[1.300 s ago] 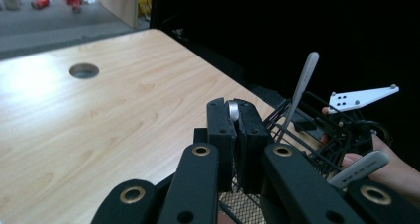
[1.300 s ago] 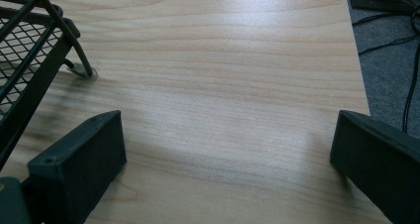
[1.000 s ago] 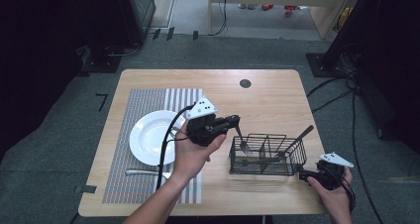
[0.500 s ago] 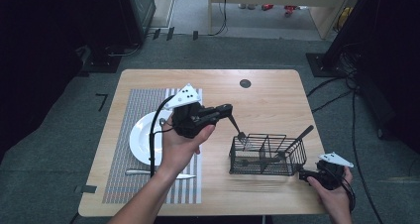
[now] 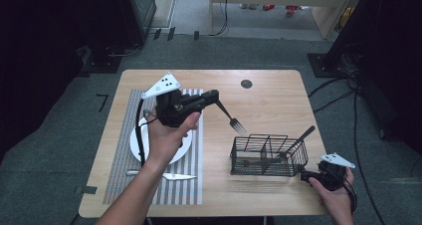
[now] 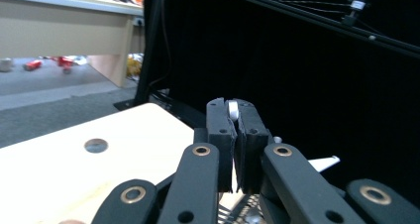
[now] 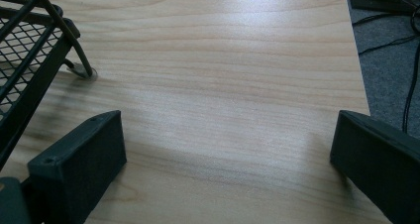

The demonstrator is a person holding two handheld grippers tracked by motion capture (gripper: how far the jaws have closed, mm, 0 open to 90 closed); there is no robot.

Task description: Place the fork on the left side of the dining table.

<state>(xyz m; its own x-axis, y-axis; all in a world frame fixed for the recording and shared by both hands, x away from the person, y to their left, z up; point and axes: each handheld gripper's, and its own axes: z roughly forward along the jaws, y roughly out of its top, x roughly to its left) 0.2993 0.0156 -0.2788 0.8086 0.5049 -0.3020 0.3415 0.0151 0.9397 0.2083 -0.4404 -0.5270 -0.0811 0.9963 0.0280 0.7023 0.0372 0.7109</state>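
Note:
My left gripper point(image 5: 214, 95) is held in the air above the table's middle, over the right edge of the striped placemat point(image 5: 122, 158). It is shut on the handle of a metal fork point(image 5: 230, 116), which hangs down to the right with its tines just left of the black wire basket point(image 5: 266, 156). In the left gripper view the jaws are pressed together on the pale handle end point(image 6: 233, 110). My right gripper point(image 5: 304, 175) rests low beside the basket's right end, and its jaws stand wide apart over bare wood point(image 7: 228, 149).
A white plate point(image 5: 135, 144) lies on the placemat, partly under the left hand, with a knife point(image 5: 166, 176) in front of it. A dark utensil handle point(image 5: 302, 137) sticks out of the basket. The basket's corner point(image 7: 34, 45) is close to the right gripper. The table edge is near on the right.
The left gripper has lifted the fork out of the basket and carried it up and to the left. The right gripper has stayed in place.

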